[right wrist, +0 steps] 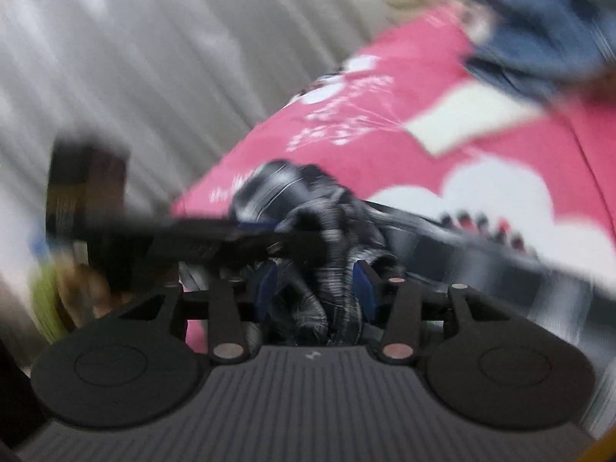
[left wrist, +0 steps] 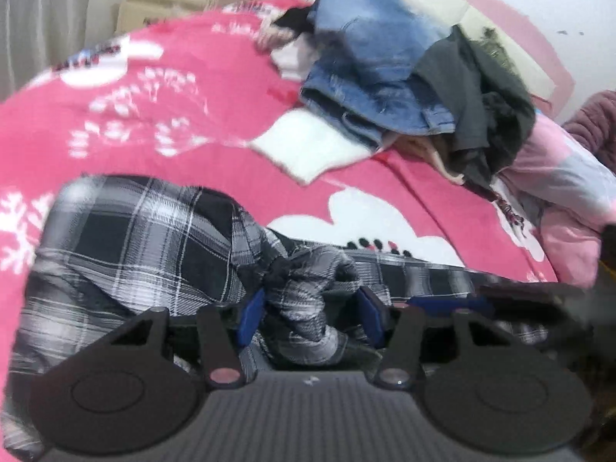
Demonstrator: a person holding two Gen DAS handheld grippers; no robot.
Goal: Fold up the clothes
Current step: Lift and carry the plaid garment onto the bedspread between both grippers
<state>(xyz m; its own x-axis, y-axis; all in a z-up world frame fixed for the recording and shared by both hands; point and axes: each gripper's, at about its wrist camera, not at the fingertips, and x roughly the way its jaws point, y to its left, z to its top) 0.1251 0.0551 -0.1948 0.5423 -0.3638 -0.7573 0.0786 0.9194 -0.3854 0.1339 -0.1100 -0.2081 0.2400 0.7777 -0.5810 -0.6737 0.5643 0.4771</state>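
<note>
Both tongs hold bunched cloth of the black-and-white plaid shirt [left wrist: 134, 246]: left tongs [left wrist: 310, 313] and right tongs [right wrist: 313, 288] each clamp a wad between blue pads. Shirt lies near on the pink bed cover [left wrist: 173, 88]; clothes pile with jeans [left wrist: 369, 61] far right.

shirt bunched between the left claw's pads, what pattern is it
Black, grey and white plaid shirt; the left wrist view shows it best.
</note>
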